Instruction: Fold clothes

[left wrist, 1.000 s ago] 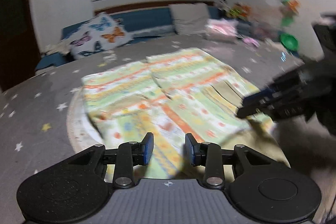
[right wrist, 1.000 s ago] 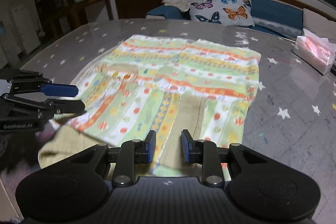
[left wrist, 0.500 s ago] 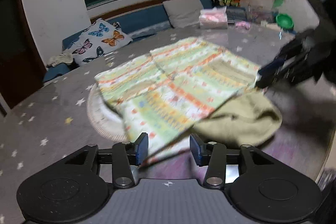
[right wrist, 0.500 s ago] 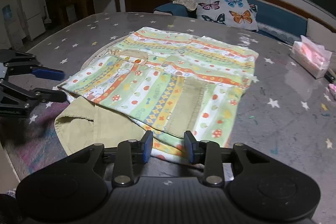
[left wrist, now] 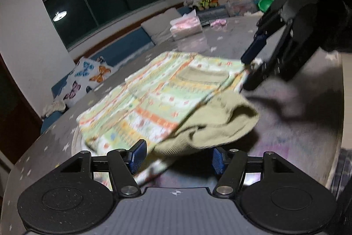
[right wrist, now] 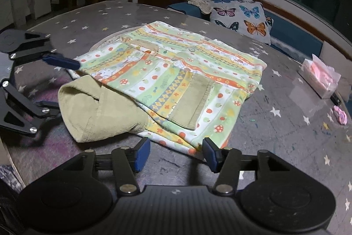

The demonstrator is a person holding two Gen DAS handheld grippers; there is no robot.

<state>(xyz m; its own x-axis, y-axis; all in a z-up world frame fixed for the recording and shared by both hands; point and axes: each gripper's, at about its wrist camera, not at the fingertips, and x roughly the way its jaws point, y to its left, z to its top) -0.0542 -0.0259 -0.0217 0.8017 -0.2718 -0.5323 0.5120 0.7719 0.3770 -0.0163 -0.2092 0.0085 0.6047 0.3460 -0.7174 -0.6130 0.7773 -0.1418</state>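
Only the right view shows the garment's (right wrist: 176, 85) buttons unblurred.

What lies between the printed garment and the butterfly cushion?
In the right wrist view, only bare star-patterned tabletop separates the printed garment from the butterfly cushion; nothing else lies there.
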